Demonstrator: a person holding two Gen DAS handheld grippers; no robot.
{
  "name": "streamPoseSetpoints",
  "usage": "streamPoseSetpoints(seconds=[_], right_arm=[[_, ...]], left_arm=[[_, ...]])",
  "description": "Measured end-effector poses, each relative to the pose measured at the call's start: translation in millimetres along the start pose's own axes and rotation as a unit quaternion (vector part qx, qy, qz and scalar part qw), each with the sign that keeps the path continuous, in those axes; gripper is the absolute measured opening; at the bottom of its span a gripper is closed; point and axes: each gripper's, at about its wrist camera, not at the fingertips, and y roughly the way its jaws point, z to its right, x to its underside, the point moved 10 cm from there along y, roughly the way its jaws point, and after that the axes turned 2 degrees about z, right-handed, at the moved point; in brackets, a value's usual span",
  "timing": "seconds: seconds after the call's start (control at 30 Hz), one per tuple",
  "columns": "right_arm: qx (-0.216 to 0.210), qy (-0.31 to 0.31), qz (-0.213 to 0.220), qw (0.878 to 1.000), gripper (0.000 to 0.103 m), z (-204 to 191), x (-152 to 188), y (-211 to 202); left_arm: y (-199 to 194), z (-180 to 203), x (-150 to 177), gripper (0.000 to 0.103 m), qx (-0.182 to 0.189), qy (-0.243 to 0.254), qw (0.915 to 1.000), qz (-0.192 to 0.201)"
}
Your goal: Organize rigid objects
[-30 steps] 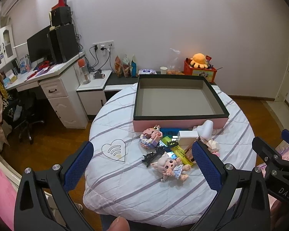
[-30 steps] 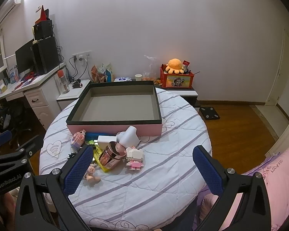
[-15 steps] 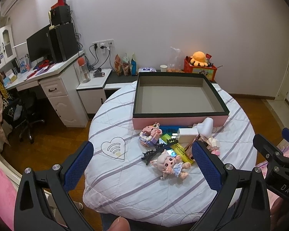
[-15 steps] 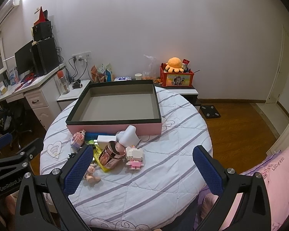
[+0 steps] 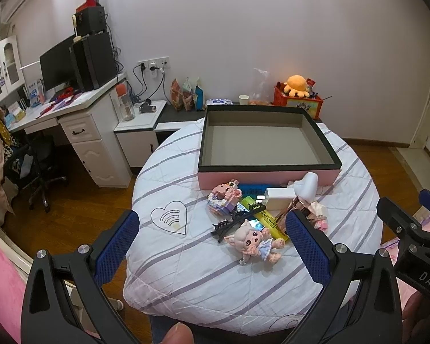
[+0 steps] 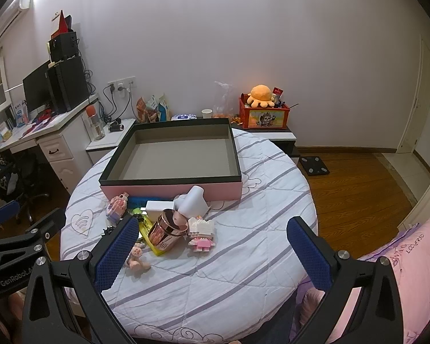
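I am holding my left tongs (image 5: 212, 246) wide open with nothing between the blue pads, hovering short of the near edge of the round table (image 5: 186, 286). My right tongs (image 6: 212, 246) are gaping just as wide and empty too, hanging over the near part of the striped cloth.

Just beyond both pairs, the things I am sorting are lying in one heap against the pink front wall of the big box (image 5: 268, 175), whose grey inside is bare. Nearest my left tongs a small doll (image 5: 253, 242) is lying on its back; it looks light and hard, with thin limbs, so I am judging the body the safest place to pinch. A black hair clip (image 5: 238, 220) beside it looks thin and springy, likely to slip. The brick figure (image 5: 223, 199) may shed pieces if squeezed hard. The shiny copper cup (image 6: 167, 230) is lying on its side and looks slick; I would take it across the rim. A white charger block (image 5: 279, 197) offers flat, easy sides, and a pink and white brick toy (image 6: 202, 236) is lying beside the cup.

I am reading "DAS" on the right tongs' arm and "GenRobot" on the left's; the yellow packet's (image 5: 268, 221) print is too small to read.
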Motion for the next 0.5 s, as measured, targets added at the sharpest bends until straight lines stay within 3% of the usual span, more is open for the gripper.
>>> streamPoseSetpoints(seconds=[0.5], right_arm=[[-0.007, -0.009, -0.019, 1.0, 0.103, -1.8, 9.1, 19.3]], left_arm=[[20.9, -12.3, 11.4, 0.103, -0.004, -0.01, 0.9996, -0.025]])
